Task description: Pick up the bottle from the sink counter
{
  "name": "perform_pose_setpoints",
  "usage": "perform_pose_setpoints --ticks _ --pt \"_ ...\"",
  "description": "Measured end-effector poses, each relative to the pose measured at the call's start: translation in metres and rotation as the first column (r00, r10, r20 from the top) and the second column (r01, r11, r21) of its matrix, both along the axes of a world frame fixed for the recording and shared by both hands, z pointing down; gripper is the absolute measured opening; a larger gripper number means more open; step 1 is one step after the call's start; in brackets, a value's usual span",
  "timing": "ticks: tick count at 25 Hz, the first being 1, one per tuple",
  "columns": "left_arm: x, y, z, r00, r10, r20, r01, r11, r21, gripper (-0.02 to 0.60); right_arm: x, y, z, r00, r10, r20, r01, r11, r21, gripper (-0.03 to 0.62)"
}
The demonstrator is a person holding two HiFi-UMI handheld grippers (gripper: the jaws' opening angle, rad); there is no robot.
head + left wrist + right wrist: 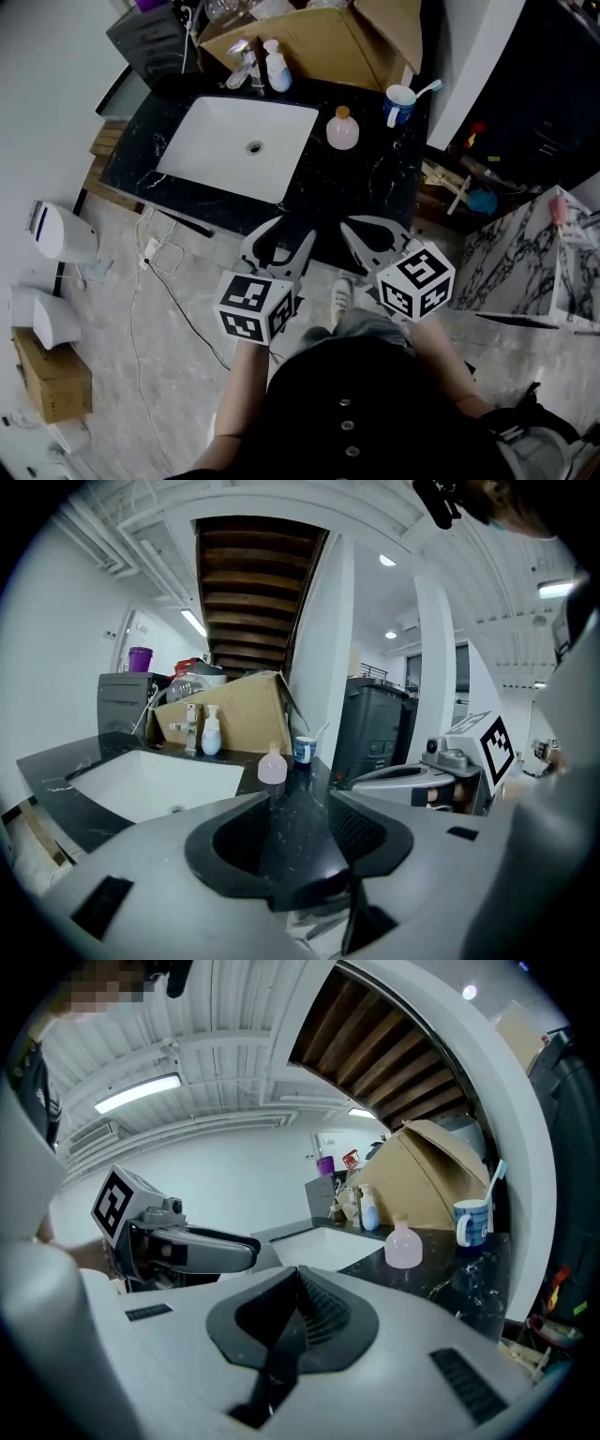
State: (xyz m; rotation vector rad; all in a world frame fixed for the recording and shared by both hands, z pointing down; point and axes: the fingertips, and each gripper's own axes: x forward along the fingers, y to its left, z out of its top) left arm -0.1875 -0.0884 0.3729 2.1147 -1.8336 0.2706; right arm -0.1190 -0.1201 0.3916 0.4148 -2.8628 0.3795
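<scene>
One squat pink bottle point(342, 130) with a tan cap stands upright on the black marble worktop point(375, 183), just right of the white sink basin point(225, 150) and near the worktop's back edge. A blue-and-white mug point(399, 103) holding a toothbrush stands near it on the far right side. A white pump bottle point(277, 73) stands apart behind the basin, beside the tap and in front of a cardboard box point(319, 42).

Both grippers hang in front of the worktop's near edge, well apart from the bottle and touching nothing. The left gripper point(289, 234) has its jaws spread, with only bare worktop showing through the gap. The right gripper point(370, 230) has its jaws pressed together on nothing.

Hazards, as I judge them:
- A right-gripper approach with the jaws pressed together would push the bottle over or back rather than grasp it.
- The bottle's rounded body may slip out of a grip taken low or off-centre.
- An approach swung too far right may knock the mug.
- Two bottles stand on the worktop, and the task names neither, so I may reach for the wrong one.
</scene>
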Motion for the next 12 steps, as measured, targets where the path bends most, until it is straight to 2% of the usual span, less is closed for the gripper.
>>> perform_pose_setpoints --ticks 12 --pt "-0.007 -0.088 -0.003 0.997 0.075 0.011 -0.075 0.997 -0.007 0.193 -0.015 -0.072 -0.002 1.0 0.028 0.001 -0.028 1.0 0.001 0.003"
